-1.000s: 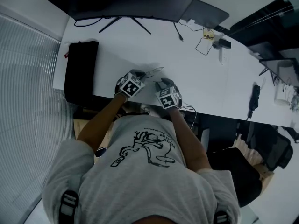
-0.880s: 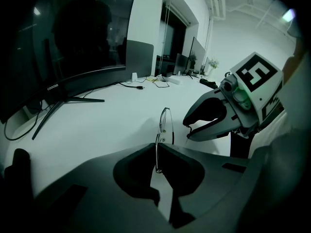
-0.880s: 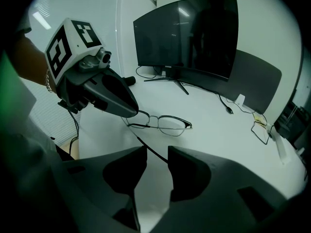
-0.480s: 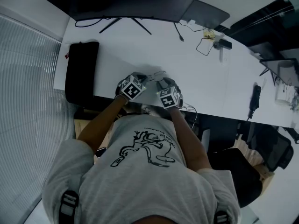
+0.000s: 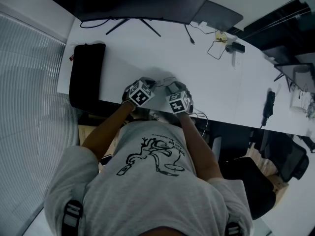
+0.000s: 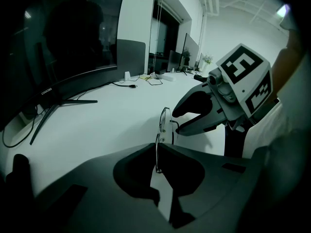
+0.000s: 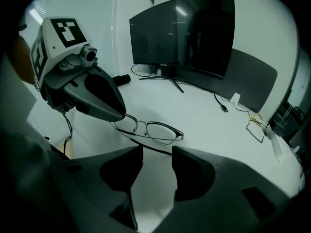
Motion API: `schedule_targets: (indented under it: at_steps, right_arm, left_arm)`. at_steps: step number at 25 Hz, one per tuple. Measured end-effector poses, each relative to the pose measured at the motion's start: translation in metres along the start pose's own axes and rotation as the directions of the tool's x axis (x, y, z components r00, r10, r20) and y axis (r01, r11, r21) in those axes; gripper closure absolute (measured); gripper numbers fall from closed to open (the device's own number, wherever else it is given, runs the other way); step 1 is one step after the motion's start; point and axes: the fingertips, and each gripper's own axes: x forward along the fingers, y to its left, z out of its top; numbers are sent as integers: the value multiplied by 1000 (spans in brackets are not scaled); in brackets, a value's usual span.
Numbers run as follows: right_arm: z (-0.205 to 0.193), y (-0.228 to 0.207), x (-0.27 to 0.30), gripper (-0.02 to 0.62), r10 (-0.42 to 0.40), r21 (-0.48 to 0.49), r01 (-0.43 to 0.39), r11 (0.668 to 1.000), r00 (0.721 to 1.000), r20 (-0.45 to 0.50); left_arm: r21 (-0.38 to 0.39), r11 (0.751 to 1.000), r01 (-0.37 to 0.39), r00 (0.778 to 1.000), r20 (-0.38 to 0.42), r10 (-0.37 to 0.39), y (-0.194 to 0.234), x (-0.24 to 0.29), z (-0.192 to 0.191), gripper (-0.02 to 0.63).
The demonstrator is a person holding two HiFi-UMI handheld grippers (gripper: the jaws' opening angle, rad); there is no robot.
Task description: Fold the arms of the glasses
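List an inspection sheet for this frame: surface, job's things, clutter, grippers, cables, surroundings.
Surface: white table, mostly bare.
Job's things: glasses between the two grippers near the front edge; one arm runs across the gap of the right jaws.
Clutter: black pouch at the left end; monitor at the back.
Grippers: left gripper shut on one end of the glasses; right gripper open, jaws apart.
Cables: cable by the monitor; looped wire further right.
Surroundings: blinds at the left.
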Motion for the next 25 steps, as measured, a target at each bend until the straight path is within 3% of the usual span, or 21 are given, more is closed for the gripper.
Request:
schedule_targets:
  at_steps: [13, 21, 25]
  right_arm:
    - [-4, -2, -1, 383, -5, 20, 6, 1000, 1000, -17]
    - [-8, -7, -8, 437, -3, 50, 3, 999, 1000, 1]
    - [-10, -16, -16, 460, -19, 73, 18, 997, 1000, 17]
  left_arm:
    - [29, 1000, -2, 1000, -3, 2, -8, -1, -1, 574]
    - [113, 985, -133, 991, 46, 128, 8, 0, 4, 574]
    - [197, 960, -200, 979, 84, 187, 11, 1, 10, 572]
